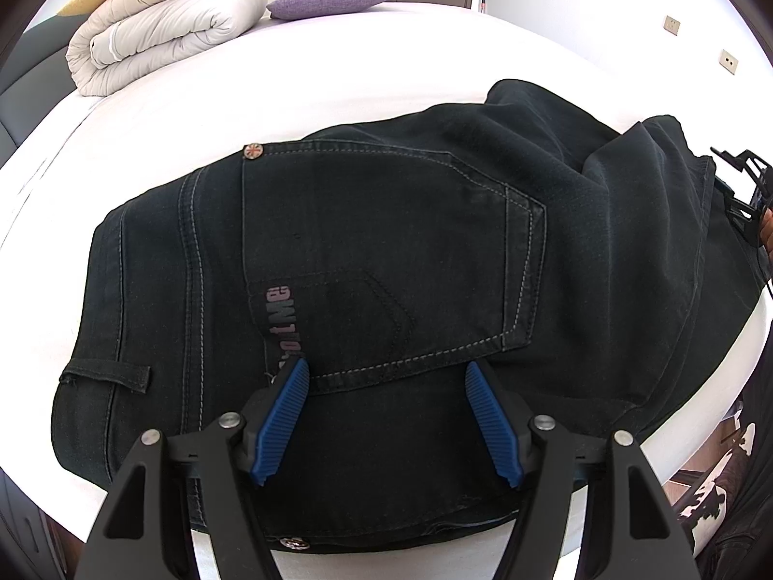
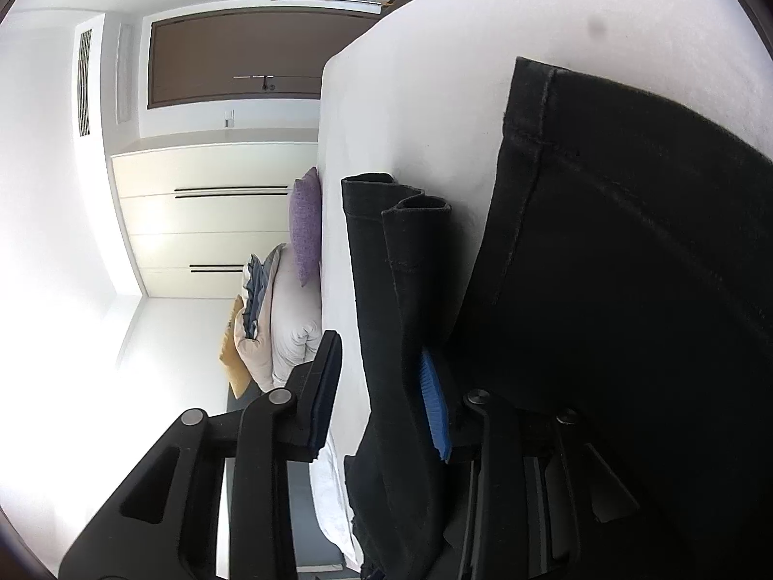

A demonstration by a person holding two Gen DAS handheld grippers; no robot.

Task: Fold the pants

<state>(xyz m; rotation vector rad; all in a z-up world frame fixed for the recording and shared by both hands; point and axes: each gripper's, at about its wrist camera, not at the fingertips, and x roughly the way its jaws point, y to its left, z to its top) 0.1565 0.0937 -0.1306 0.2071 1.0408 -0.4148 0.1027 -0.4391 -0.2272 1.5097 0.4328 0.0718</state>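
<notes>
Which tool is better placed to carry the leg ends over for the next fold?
Right. The right tool already has the black pants leg fabric between its pads; the left tool is open over the back pocket.

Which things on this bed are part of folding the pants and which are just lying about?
In the job: black jeans; left gripper, open above them; right gripper, jeans fabric between its fingers.
Lying about: purple pillow; folded beige duvet; white bed.

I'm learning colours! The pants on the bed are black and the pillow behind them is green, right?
Almost. The pants on the bed are black, but the pillow behind them is purple, not green. The left wrist view shows it.
</notes>
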